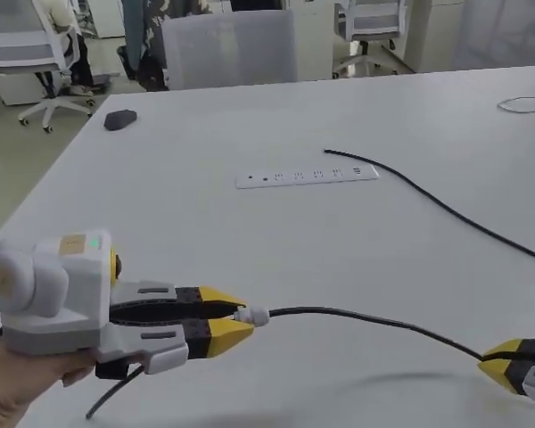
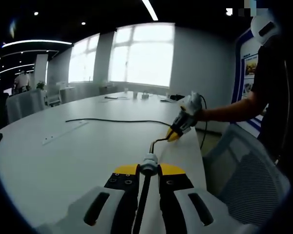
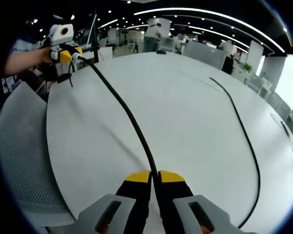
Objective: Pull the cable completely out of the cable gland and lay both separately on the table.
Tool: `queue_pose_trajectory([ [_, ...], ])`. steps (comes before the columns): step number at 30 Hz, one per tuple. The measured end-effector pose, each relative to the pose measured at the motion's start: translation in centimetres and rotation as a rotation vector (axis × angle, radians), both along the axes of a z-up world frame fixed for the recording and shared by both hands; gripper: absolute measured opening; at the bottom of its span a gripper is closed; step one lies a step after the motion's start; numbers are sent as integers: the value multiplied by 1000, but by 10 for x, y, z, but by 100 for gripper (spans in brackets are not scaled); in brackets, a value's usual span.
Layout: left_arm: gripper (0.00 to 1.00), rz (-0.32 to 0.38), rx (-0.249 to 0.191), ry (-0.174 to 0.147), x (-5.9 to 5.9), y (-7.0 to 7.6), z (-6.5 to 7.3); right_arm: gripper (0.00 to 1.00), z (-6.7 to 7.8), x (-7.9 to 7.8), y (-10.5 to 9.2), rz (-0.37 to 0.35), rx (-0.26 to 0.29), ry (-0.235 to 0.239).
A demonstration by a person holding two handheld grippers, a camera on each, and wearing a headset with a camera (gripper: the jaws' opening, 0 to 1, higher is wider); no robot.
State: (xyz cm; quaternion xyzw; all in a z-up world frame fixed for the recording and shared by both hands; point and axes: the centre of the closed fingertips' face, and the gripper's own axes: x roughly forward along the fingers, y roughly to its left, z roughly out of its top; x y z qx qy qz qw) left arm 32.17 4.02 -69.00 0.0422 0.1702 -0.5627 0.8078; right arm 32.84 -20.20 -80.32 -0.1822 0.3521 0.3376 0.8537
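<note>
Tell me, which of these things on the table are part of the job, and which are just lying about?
Part of the job:
cable gland, gripped by the left gripper
cable, gripped by the right gripper

Lying about:
power strip
second black cable
mouse

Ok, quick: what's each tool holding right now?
Left tool: closed on the cable gland.
Right tool: closed on the cable.
</note>
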Motion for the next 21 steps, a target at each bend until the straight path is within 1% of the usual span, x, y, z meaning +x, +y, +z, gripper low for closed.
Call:
queue_pose_trajectory([
  [1, 15, 1, 0, 1, 0, 0, 0, 1, 0, 0, 0, 1, 0, 3],
  [2, 15, 2, -1, 2, 0, 0, -1, 1, -1, -2, 1, 1, 5, 18],
  [3, 15, 4, -2, 2, 1, 0, 0, 2, 0, -1, 0, -5, 7, 19],
  [4, 15, 7, -3, 3, 2, 0, -1, 6, 1, 0, 2, -5, 14, 17],
  [5, 15, 7, -5, 4, 2, 0, 0, 11, 2, -2, 6, 6, 32, 40],
  [6, 15, 7, -5, 3, 2, 0, 0, 17, 3, -1, 8, 0, 28, 55],
  [7, 15, 6, 1, -1, 2, 1, 0, 24, 6, -1, 11, 9, 31, 48],
  [8, 15, 7, 1, 1, 2, 1, -1, 24, 14, -1, 20, 34, 49, 46],
  [9, 15, 6, -1, 4, 2, 1, -1, 24, 19, 0, 24, 40, 54, 38],
  [10, 15, 5, 0, 2, 1, 0, -1, 26, 27, 4, 31, 52, 69, 4],
  [11, 15, 5, -2, 2, 1, 0, -1, 29, 41, 7, 43, 72, 113, -16],
  [12, 15, 4, -4, 2, 1, -1, 0, 29, 48, 8, 50, 73, 144, -14],
  [13, 15, 5, -4, 1, 1, -1, 0, 29, 63, 13, 61, 84, 184, -48],
  [14, 15, 6, -4, 1, 1, -1, 0, 29, 73, 15, 70, 101, 211, -70],
  [15, 15, 6, -5, 0, 1, -1, 1, 28, 87, 16, 82, 120, 251, -89],
  [16, 15, 6, -6, 0, 1, -1, 1, 28, 96, 16, 93, 136, 276, -105],
  [17, 15, 5, -8, 1, 0, -2, 2, 27, 109, 13, 108, 187, 303, -130],
  [18, 15, 3, -9, 0, 0, -2, 2, 26, 114, 11, 119, 208, 313, -137],
  [19, 15, 1, -7, -1, 0, -3, 2, 26, 119, 10, 128, 246, 306, -164],
  [20, 15, -3, 2, -3, 0, -3, 1, 25, 123, 7, 142, 302, 288, -183],
  [21, 15, -5, 7, -2, -1, -3, 0, 24, 121, 3, 150, 334, 273, -164],
])
